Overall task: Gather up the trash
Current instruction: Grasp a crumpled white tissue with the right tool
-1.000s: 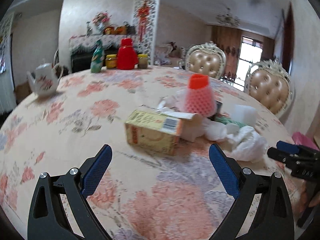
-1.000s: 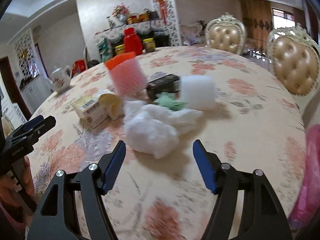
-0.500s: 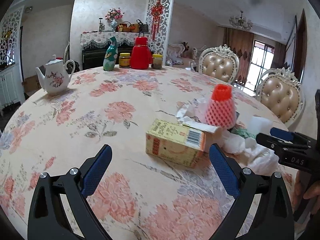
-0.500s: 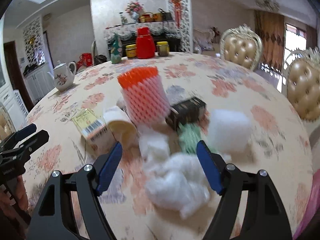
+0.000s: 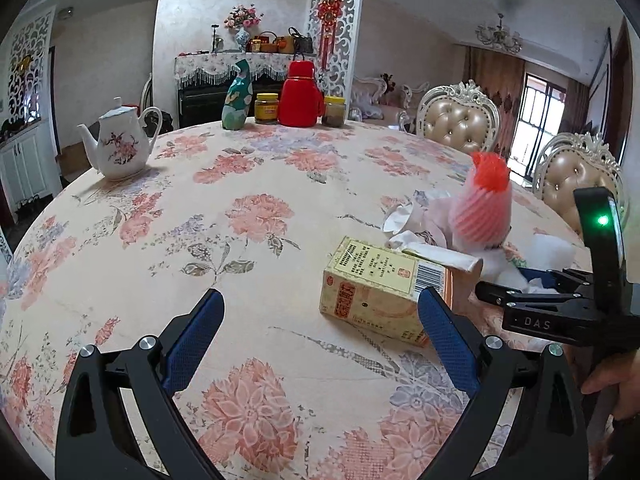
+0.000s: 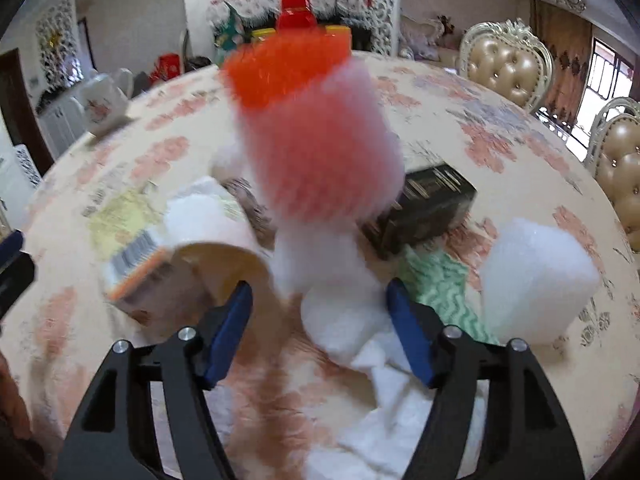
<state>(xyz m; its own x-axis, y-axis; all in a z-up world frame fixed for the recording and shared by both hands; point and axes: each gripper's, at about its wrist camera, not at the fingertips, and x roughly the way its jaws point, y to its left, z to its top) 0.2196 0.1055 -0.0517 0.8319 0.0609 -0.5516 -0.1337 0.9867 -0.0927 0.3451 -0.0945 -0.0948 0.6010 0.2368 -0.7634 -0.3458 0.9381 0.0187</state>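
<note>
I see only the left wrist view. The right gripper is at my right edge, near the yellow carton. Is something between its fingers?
Observer: Yes. The right gripper stands open around a crumpled white wad. Its jaws have just been closing, but the pads do not seem to press it yet.
Operator: What is behind the pink foam net? It blocks my view.
Observer: A black box lies there, close to the net's base.
Operator: Is there more trash on that side?
Observer: Yes, a green wavy cloth lies in front of the black box.
</note>
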